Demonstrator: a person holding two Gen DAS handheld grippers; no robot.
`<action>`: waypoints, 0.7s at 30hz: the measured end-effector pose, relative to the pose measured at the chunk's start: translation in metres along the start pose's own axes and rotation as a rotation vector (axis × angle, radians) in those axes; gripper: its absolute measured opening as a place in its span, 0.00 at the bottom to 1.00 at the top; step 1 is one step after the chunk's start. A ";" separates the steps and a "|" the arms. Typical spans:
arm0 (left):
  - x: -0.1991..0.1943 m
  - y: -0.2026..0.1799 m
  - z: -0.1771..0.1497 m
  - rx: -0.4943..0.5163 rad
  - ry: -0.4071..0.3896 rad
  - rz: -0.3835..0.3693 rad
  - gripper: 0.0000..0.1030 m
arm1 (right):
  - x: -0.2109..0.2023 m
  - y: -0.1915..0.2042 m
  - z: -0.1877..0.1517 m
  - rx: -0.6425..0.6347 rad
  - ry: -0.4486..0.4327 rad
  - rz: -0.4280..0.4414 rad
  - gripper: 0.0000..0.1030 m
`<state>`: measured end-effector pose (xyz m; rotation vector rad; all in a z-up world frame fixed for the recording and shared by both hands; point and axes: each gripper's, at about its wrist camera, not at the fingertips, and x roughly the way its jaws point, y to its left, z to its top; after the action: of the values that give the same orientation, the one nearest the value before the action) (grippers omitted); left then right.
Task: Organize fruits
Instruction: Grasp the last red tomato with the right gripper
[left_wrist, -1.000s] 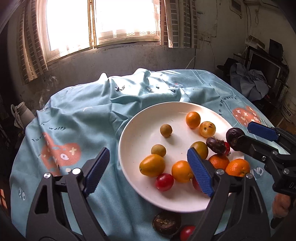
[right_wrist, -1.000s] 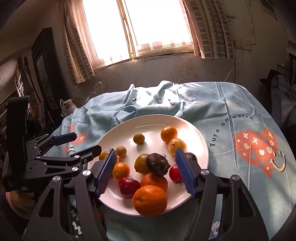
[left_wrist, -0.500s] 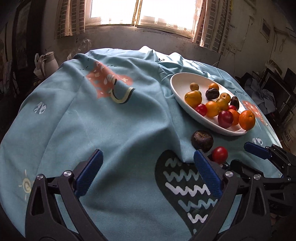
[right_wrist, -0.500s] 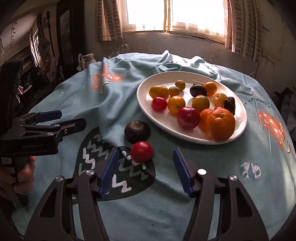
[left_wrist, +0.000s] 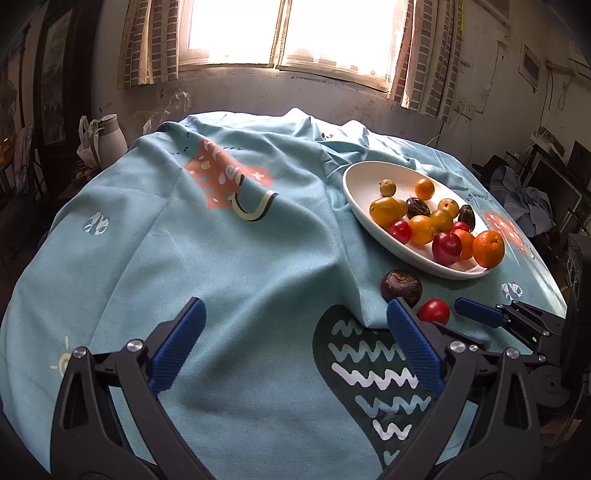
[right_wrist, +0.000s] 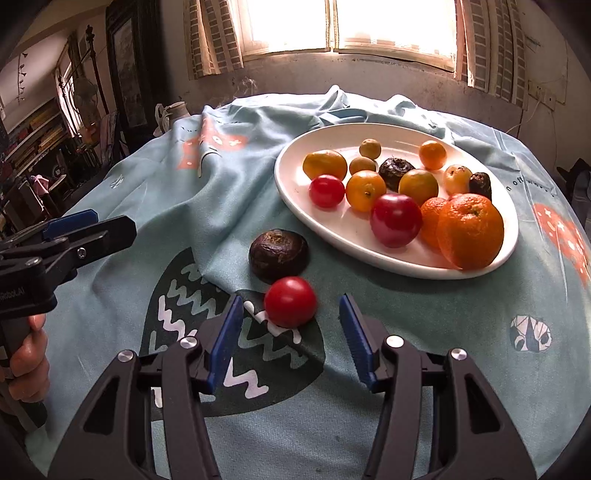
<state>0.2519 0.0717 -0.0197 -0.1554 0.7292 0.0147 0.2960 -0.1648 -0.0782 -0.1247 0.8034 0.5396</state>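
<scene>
A white oval plate (right_wrist: 295, 192) (left_wrist: 354, 188) holds several fruits: oranges, yellow and red ones, dark ones. A big orange (right_wrist: 471, 230) sits at its near right edge. On the blue cloth in front of the plate lie a dark wrinkled fruit (right_wrist: 279, 254) (left_wrist: 401, 286) and a red tomato (right_wrist: 290, 301) (left_wrist: 434, 311). My right gripper (right_wrist: 291, 317) is open, low, its fingertips either side of the tomato, not touching. My left gripper (left_wrist: 295, 332) is open and empty over bare cloth, left of both loose fruits.
A light blue printed tablecloth (left_wrist: 240, 258) covers the round table, with folds at the back. A white jug (left_wrist: 107, 134) stands beyond the table's left edge. A window wall is behind. Clutter and furniture stand at the right (left_wrist: 546, 192).
Both grippers have pulled back from over the plate to the table's near side. The right gripper has closed in on the red tomato, which now lies between its fingertips.
</scene>
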 end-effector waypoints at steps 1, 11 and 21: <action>0.000 0.001 0.000 -0.005 0.000 -0.004 0.97 | 0.003 0.001 0.001 0.001 0.004 -0.001 0.54; -0.003 0.005 0.001 -0.026 -0.004 -0.011 0.97 | 0.016 0.004 0.006 0.003 0.031 -0.014 0.41; -0.003 0.005 0.001 -0.022 0.001 -0.014 0.97 | -0.004 -0.006 0.000 0.062 0.013 0.038 0.31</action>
<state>0.2503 0.0767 -0.0176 -0.1818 0.7290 0.0097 0.2969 -0.1721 -0.0760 -0.0565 0.8359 0.5496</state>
